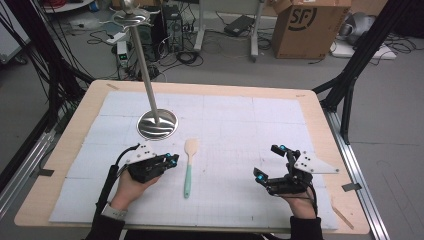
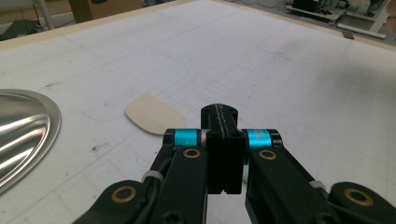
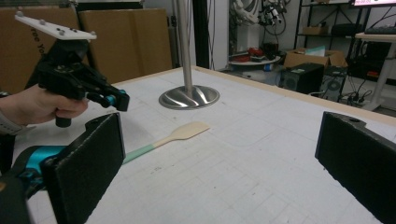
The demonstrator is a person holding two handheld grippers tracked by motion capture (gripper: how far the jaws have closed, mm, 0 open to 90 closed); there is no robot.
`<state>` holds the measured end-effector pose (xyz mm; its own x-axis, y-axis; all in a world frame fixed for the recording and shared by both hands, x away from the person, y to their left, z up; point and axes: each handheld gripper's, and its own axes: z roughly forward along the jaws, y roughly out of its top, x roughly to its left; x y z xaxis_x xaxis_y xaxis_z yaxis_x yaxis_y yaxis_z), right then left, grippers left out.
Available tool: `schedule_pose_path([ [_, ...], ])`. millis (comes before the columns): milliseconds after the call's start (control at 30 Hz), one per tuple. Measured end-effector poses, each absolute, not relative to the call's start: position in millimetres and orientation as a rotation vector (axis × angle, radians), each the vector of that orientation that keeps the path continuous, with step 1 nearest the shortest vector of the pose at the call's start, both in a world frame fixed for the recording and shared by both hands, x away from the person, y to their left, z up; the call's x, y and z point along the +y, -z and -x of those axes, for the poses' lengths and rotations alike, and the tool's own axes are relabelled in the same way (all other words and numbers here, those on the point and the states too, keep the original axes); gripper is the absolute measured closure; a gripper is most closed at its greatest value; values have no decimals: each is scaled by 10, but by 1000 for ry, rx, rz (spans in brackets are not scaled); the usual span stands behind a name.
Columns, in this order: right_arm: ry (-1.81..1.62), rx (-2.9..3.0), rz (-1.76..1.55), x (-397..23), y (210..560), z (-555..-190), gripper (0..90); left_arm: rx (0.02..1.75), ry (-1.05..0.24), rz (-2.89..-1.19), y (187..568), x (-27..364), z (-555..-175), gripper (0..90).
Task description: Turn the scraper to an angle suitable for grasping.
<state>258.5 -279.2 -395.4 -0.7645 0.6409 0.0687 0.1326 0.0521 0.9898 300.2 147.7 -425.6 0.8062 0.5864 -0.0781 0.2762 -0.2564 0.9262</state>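
White gridded mat is covering the light wooden bench. Polished steel stand with round base is sitting left of centre; wooden spatula with teal handle is lying just in front, untouched. Left gripper is resting beside it, fingers pressed together. Right gripper fingers are spread wide. Brown cardboard box and cables are cluttering the grey floor.

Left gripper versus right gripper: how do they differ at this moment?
The left gripper has its jaws shut together; the right gripper has its jaws spread wide. The left gripper sits close beside the spatula, near its blade; the right gripper is farther from it, across bare mat. Both are hand-held, holding nothing.
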Motion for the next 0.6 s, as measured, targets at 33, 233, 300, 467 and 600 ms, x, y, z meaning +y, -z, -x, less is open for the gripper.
schedule_pose_path([
  [33, -1760, 1946, -780, -2793, 3953, -2583, 2, 663, -337, -1861, 4264, 1442, -3036, 899],
  [233, -1768, 1937, -774, -2813, 3949, -2580, 2, 677, -324, -1907, 4303, 1306, -3158, 899],
  [300, -1765, 1935, -774, -2818, 3949, -2581, 2, 671, -329, -1926, 4307, 1243, -3201, 899],
  [467, -1763, 1941, -773, -2817, 3951, -2582, 3, 658, -320, -2005, 4312, 1078, -3333, 899],
  [600, -1768, 1945, -776, -2813, 3952, -2578, 3, 662, -307, -2044, 4352, 986, -3398, 899],
])
